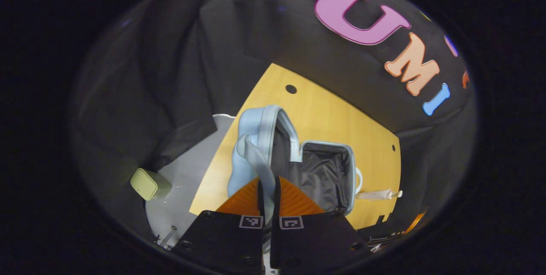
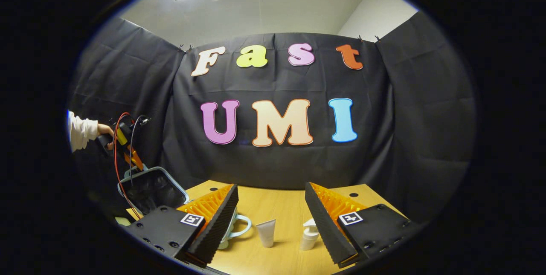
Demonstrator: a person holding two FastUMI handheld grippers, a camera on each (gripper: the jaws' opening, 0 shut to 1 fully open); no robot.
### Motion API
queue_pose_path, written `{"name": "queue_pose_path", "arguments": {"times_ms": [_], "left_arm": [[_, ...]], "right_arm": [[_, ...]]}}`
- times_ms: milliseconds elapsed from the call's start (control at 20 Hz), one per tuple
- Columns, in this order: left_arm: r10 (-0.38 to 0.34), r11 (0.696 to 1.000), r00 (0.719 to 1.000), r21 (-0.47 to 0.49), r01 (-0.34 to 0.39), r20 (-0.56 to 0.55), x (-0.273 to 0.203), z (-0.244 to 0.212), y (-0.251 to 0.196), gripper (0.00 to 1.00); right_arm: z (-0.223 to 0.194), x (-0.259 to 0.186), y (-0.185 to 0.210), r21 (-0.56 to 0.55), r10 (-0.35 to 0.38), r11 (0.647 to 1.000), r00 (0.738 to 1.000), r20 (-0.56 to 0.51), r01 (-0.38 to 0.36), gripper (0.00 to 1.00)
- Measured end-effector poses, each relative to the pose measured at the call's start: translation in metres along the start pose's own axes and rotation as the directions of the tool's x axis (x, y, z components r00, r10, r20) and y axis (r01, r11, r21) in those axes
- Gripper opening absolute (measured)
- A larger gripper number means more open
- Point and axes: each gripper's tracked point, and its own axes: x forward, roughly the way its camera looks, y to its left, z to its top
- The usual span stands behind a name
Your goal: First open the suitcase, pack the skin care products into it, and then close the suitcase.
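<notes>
Suitcase (image 1: 324, 172) lies open on the wooden table (image 1: 332, 113), one of its kind, its dark lining showing and its pale blue lid (image 1: 260, 138) raised. The left gripper (image 1: 268, 187) is almost closed, both fingers pinching the lid's edge strap (image 1: 258, 162). In the right gripper view that gripper (image 2: 128, 149) rides above the case, held by a hand (image 2: 104, 130) in a white sleeve. The right gripper (image 2: 271, 209) hangs wide open over the table beside the suitcase, holding nothing. Beyond its fingers stand two skin care products: one white tube (image 2: 266, 232) and one pump bottle (image 2: 309, 234), whose base is cut off. A small green box (image 1: 144, 183) sits off the table on the suitcase's lid side.
</notes>
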Motion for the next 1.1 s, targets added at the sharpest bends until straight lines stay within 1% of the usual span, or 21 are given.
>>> {"name": "queue_pose_path", "arguments": {"times_ms": [150,350,450,550,650,750,800,850,900,1000,1050,1100], "left_arm": [[0.014,0.998,1.000,-0.058,-0.015,-0.015,0.017,-0.011,0.047,0.00],[0.037,0.996,0.998,-0.079,-0.041,-0.058,0.051,-0.041,0.100,0.00],[0.034,0.995,0.997,-0.094,-0.041,-0.069,0.065,-0.051,0.117,0.00],[0.018,0.994,0.997,-0.109,-0.026,-0.072,0.077,-0.057,0.124,0.00],[0.016,0.995,0.997,-0.101,-0.023,-0.070,0.091,-0.063,0.135,0.00],[0.052,0.996,0.996,-0.074,-0.058,-0.073,0.104,-0.071,0.147,0.00],[0.076,0.996,0.995,-0.051,-0.079,-0.071,0.106,-0.072,0.151,0.03],[0.099,0.995,0.994,-0.018,-0.100,-0.055,0.109,-0.071,0.155,0.00],[0.104,0.994,0.994,0.013,-0.104,-0.024,0.104,-0.063,0.154,0.04],[0.145,0.986,0.988,0.080,-0.149,0.063,0.090,-0.041,0.152,0.40],[0.165,0.977,0.979,0.115,-0.178,0.121,0.080,-0.029,0.148,0.58],[0.161,0.971,0.970,0.148,-0.189,0.181,0.071,-0.016,0.138,0.76]], "right_arm": [[-0.005,-0.002,0.010,0.014,-0.005,1.000,1.000,-0.013,0.005,0.99],[-0.010,0.000,0.017,0.032,-0.015,0.999,0.999,-0.032,0.016,0.98],[-0.010,0.001,0.016,0.014,-0.027,1.000,0.999,-0.046,0.028,0.98],[-0.012,0.002,0.021,0.006,-0.030,1.000,0.998,-0.056,0.031,0.98],[-0.014,0.003,0.026,-0.006,-0.030,1.000,0.997,-0.066,0.030,0.98],[-0.013,0.003,0.031,-0.025,-0.026,0.999,0.997,-0.071,0.025,0.98],[-0.015,0.003,0.033,-0.031,-0.024,0.999,0.997,-0.074,0.022,0.98],[-0.016,0.004,0.034,-0.032,-0.020,0.999,0.997,-0.073,0.018,0.98],[-0.016,0.004,0.034,-0.030,-0.017,0.999,0.997,-0.071,0.015,0.98],[-0.020,0.005,0.031,-0.032,-0.019,0.999,0.997,-0.078,0.017,1.00],[-0.021,0.006,0.028,-0.035,-0.021,0.999,0.997,-0.079,0.018,1.00],[-0.022,0.007,0.024,-0.037,-0.024,0.999,0.997,-0.079,0.021,0.99]]}}
